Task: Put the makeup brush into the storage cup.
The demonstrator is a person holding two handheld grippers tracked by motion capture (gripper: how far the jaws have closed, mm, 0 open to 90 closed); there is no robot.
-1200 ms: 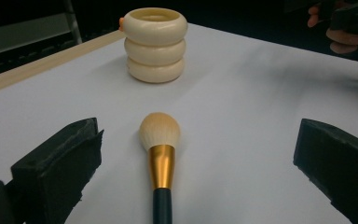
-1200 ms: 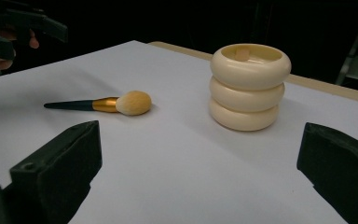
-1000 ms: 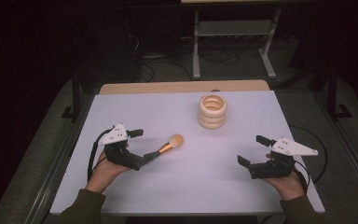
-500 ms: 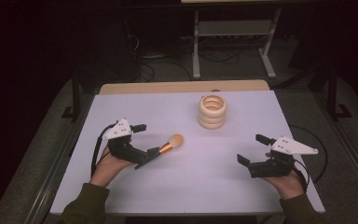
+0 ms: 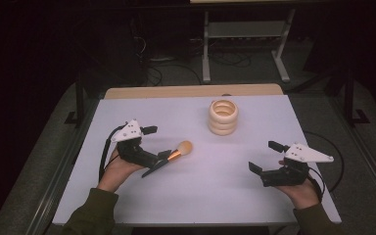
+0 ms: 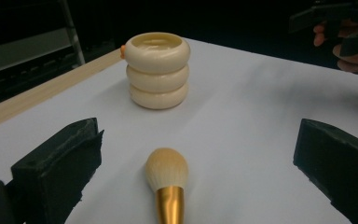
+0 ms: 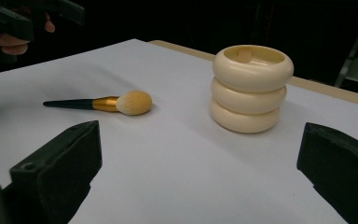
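The brush [image 6: 167,173] has soft, fluffy bristles, a shiny gold metal ferrule and a glossy black handle. The holder [image 6: 157,70] looks like smooth, cream, satin plastic. The table [image 5: 225,186] is matt white, edged in pale wood.

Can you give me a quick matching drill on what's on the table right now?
Things:
1. makeup brush
2. ringed cream holder
3. left hand-held gripper
4. right hand-held gripper

States:
A. open, nothing between its jaws
B. upright at the far middle of the table
C. lying flat, bristles toward the holder
D. open, jaws either side of the brush handle

Pairs: 1-C, 2-B, 3-D, 4-A
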